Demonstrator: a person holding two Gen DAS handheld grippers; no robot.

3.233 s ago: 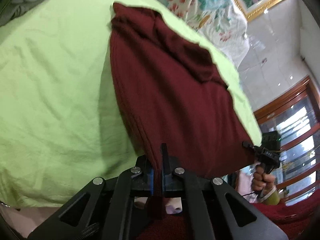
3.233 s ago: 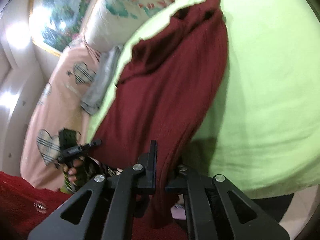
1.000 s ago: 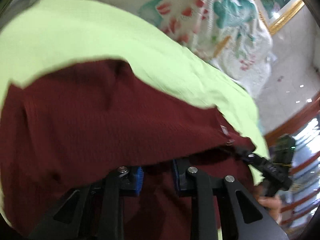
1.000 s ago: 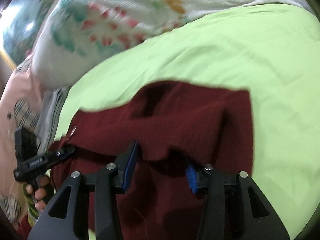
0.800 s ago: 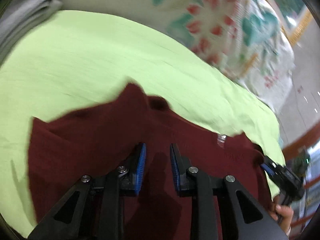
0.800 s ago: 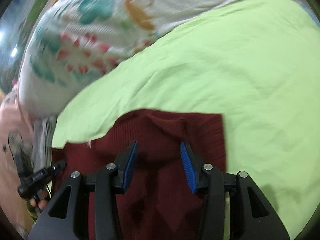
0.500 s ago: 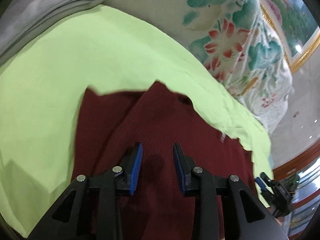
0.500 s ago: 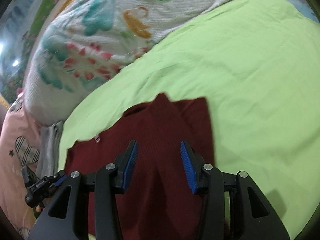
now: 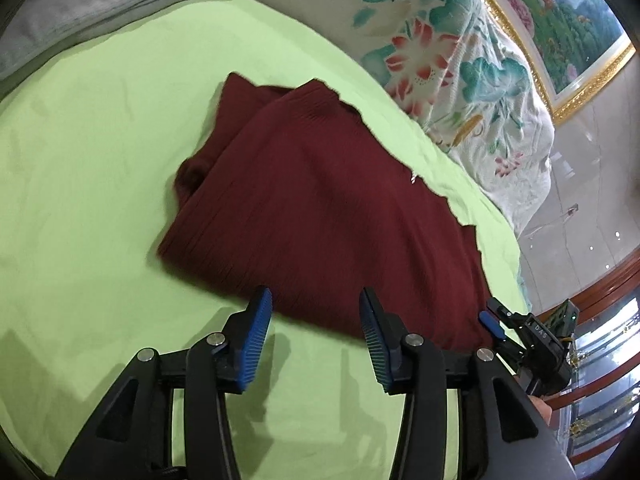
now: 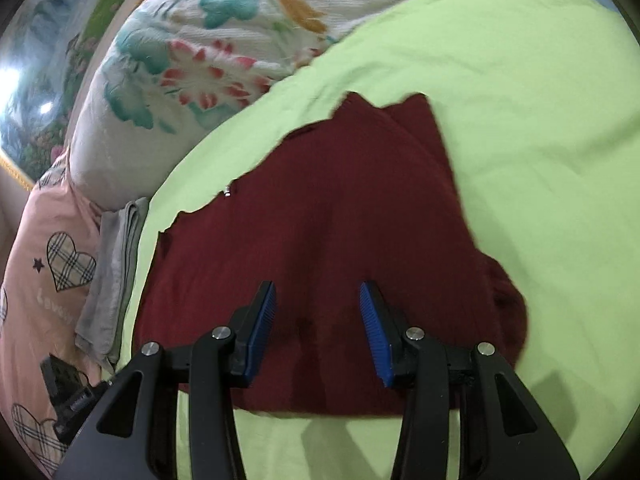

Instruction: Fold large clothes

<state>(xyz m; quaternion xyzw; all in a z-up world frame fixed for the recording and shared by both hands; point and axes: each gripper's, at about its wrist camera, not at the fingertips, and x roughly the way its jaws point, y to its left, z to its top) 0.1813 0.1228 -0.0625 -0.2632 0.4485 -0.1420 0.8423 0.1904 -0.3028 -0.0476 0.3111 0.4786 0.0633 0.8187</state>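
A dark red knit garment lies folded on the light green bed sheet. It also shows in the right wrist view on the sheet. My left gripper is open and empty, hovering at the garment's near edge. My right gripper is open and empty, just above the garment's near part. The right gripper also appears in the left wrist view at the garment's right end. The left gripper shows in the right wrist view at the lower left.
A floral quilt is piled at the bed's far side, and shows in the right wrist view. Folded grey cloth lies at the far left. A pink heart-print cover lies beside grey cloth.
Both grippers let go of the red garment after carrying its lower edge up over the rest. They opened and drew back toward the near edge. The garment now lies folded.
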